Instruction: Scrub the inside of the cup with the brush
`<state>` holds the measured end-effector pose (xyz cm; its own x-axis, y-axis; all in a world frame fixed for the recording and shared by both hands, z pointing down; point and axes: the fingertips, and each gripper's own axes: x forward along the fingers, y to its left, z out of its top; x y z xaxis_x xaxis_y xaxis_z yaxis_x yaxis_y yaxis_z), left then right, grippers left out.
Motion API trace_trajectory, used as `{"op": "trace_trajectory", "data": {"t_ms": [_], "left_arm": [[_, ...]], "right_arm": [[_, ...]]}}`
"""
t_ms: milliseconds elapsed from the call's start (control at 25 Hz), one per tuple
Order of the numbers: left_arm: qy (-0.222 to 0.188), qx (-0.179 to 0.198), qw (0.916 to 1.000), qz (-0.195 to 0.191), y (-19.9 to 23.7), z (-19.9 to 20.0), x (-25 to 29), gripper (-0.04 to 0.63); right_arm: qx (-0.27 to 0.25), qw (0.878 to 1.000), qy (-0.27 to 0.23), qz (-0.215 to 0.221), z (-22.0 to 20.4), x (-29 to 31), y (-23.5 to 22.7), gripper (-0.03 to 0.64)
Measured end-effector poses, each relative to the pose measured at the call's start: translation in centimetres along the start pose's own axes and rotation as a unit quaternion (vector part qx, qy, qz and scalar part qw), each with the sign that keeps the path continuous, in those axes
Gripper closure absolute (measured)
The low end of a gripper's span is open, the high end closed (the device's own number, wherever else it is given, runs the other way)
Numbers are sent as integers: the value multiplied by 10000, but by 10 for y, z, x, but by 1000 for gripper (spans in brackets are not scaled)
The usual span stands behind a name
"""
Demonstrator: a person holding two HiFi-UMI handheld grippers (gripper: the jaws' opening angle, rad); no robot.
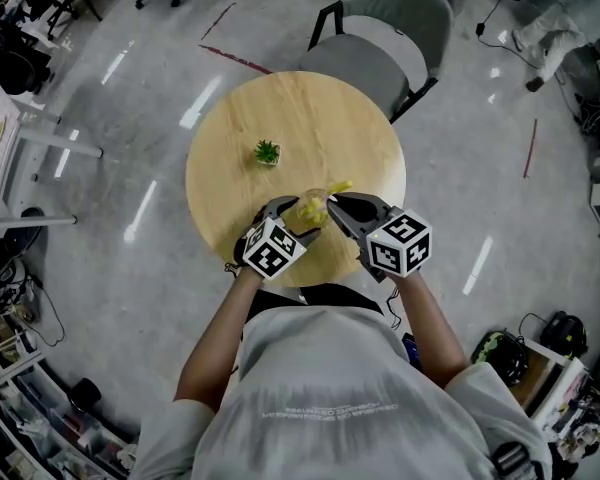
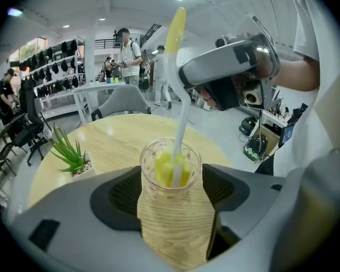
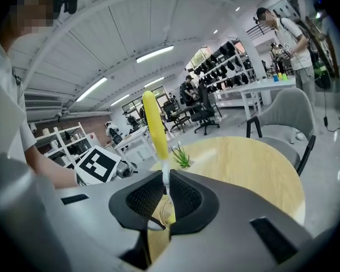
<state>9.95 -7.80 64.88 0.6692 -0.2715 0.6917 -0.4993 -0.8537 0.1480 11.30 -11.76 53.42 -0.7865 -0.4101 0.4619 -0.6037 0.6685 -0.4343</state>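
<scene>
In the head view, a round wooden table (image 1: pixel 310 118) fills the middle of the frame, with a grey chair (image 1: pixel 395 28) above it and a small potted plant (image 1: pixel 267 152) left of centre. Near the table's lower edge the left gripper (image 1: pixel 285 209) and the right gripper (image 1: pixel 338 208) meet around a clear cup (image 1: pixel 310 211). The yellow handle of the brush (image 1: pixel 338 187) slants out of the cup to the upper right. In the left gripper view, the cup (image 2: pixel 170 169) stands upright at the centre of the frame with both pads pressed on its sides. The brush's yellow head is inside it, and its white stem rises to the right gripper at the upper right. In the right gripper view, the jaws are clamped on the thin white stem, and the yellow handle (image 3: pixel 152 123) stands above them.
</scene>
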Motion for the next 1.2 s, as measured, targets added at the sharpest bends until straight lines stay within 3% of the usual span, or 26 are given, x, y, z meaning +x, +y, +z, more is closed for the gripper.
{"op": "trace_trajectory", "data": {"t_ms": [280, 480, 680, 960, 1200], "left_arm": [[-44, -64, 10000, 8, 1, -1, -2, 256], [-53, -82, 9999, 39, 0, -1, 0, 256], [-56, -123, 9999, 63, -1, -1, 1, 256], [-31, -143, 9999, 75, -1, -1, 0, 256], [-34, -176, 9998, 89, 0, -1, 0, 256]], "right_arm": [[397, 9990, -160, 104, 7, 3, -2, 557], [820, 9934, -765, 260, 35, -8, 3, 552], [809, 9884, -1195, 471, 56, -19, 12, 550], [1228, 9788, -1532, 583, 53, -20, 4, 546], [1296, 9793, -1455, 551, 37, -14, -2, 546]]}}
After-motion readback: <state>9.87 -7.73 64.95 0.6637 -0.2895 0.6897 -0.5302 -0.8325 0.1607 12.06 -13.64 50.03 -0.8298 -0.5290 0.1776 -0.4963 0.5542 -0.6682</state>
